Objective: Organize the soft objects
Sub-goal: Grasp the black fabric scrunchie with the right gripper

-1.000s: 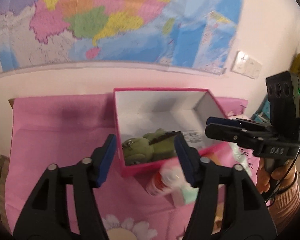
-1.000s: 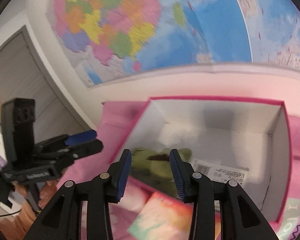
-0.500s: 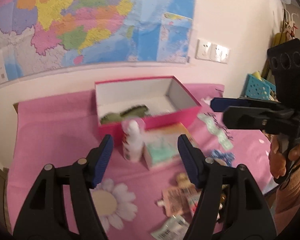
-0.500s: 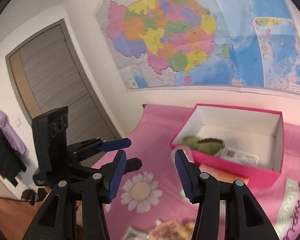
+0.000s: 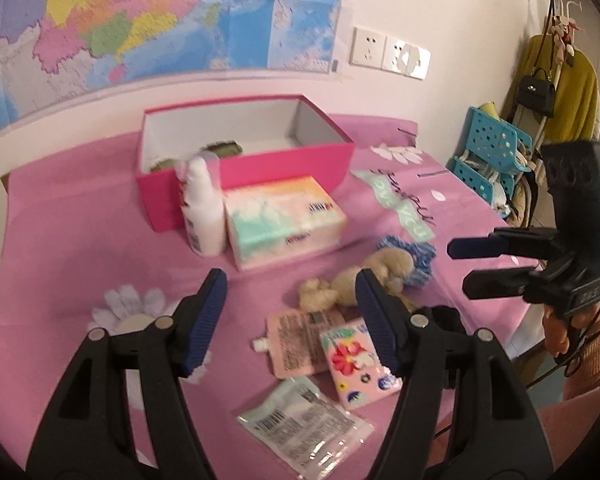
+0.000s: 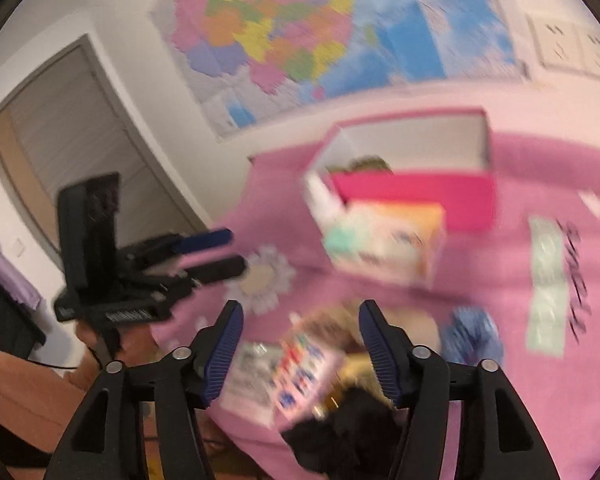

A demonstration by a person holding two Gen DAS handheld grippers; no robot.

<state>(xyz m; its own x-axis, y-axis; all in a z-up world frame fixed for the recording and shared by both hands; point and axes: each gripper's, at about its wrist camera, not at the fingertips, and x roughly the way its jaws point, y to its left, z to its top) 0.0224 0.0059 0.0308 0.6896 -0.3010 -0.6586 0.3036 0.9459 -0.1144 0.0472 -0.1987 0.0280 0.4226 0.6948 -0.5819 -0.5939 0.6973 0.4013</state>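
Pink cloth with printed daisies covers the table point(image 5: 80, 208), and the open pink cardboard box with white inner walls point(image 5: 244, 168) serves as landmark. A green plush toy point(image 5: 220, 148) lies inside it, against its near wall. Just in front of the box stand a white plastic bottle point(image 5: 202, 212) and a pastel soft-pack of tissues point(image 5: 284, 220). Nearer than these lie a beige fuzzy plush toy point(image 5: 356, 284) touching a blue knitted scrunchie point(image 5: 414, 256), then flat foil sachets point(image 5: 304, 420) and a pink flowered card pack point(image 5: 360, 364).

The left view is sharp and shows all of this, plus a turquoise perforated basket point(image 5: 496, 140) and a yellow garment on a rack to the right of the box. The right view is smeared by motion — it adds a grey door and a black soft lump point(image 6: 340, 432) at the table's near edge, half hidden behind the fingers.

The left gripper point(image 5: 290, 316) hangs released above the cloth, nothing between its ribbed blue pads. The right gripper point(image 6: 300, 344) has its jaws opening, empty, over the sachets and beige toy — well short of the box.
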